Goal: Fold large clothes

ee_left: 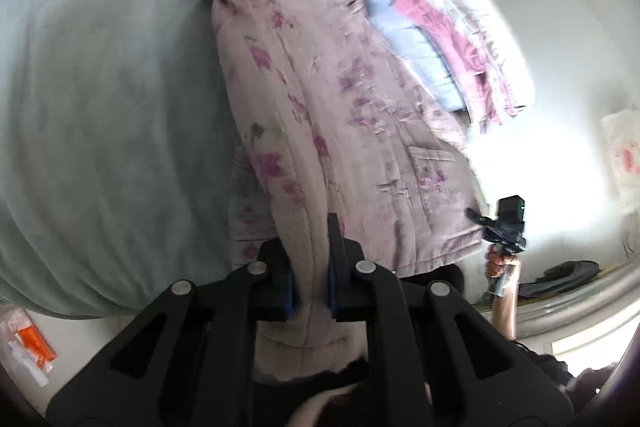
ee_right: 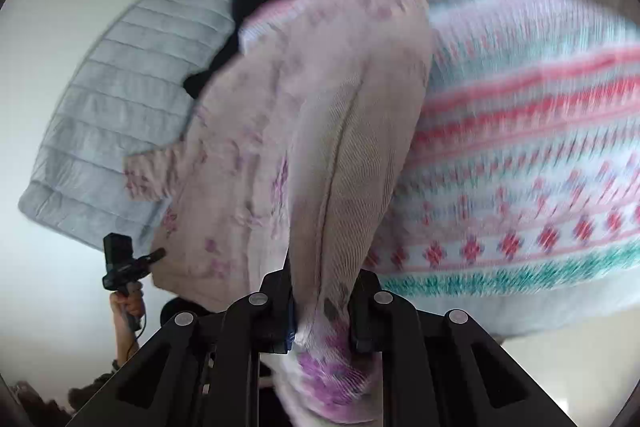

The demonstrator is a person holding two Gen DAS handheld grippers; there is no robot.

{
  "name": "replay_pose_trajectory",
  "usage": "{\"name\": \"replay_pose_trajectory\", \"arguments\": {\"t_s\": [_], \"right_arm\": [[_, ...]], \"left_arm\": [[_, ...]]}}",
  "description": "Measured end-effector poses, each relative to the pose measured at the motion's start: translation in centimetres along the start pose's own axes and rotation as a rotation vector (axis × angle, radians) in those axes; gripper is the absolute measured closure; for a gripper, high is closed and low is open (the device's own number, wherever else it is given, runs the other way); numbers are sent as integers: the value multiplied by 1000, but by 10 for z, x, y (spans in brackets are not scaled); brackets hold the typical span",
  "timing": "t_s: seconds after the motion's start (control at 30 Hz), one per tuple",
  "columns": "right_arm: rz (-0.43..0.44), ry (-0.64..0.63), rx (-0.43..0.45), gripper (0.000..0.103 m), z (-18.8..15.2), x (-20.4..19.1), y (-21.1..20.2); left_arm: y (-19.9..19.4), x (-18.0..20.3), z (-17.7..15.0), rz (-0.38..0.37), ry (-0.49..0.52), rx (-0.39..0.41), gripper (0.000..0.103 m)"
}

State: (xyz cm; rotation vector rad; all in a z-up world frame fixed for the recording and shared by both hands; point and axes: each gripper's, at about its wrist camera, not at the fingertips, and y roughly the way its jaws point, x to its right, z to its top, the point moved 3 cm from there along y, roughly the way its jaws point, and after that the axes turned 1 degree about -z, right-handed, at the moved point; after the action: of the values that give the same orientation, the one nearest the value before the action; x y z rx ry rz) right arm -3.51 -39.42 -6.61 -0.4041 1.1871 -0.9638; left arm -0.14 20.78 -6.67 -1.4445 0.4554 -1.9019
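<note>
While two claws, left claw (ee_left: 311,259) and right claw (ee_right: 322,301), pinch it, one floral robe (ee_left: 320,99) hangs.

Jacket (ee_left: 320,99) lies right of blanket (ee_left: 100,127) (apparently overlapping it).

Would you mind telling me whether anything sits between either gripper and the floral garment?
Nothing visible does. The left gripper and right gripper are each shut directly on the floral garment, with cloth pinched between the fingers.
</note>
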Motion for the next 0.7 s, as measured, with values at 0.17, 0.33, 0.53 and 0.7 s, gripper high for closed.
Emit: {"name": "replay_pose_trajectory", "arguments": {"t_s": [0.17, 0.33, 0.53, 0.7], "right_arm": [[-421, -77, -225, 75, -17, 24, 43], [-531, -118, -139, 62, -4, 11, 21], [-547, -185, 167, 25, 60, -41, 4], [-479, -217, 218, 24, 114, -77, 72]], "left_arm": [[51, -17, -41, 534, 253, -249, 80], [28, 4, -30, 622, 310, -138, 52], [27, 55, 33, 574, 412, 146, 21], [94, 71, 92, 472, 412, 174, 20]]}}
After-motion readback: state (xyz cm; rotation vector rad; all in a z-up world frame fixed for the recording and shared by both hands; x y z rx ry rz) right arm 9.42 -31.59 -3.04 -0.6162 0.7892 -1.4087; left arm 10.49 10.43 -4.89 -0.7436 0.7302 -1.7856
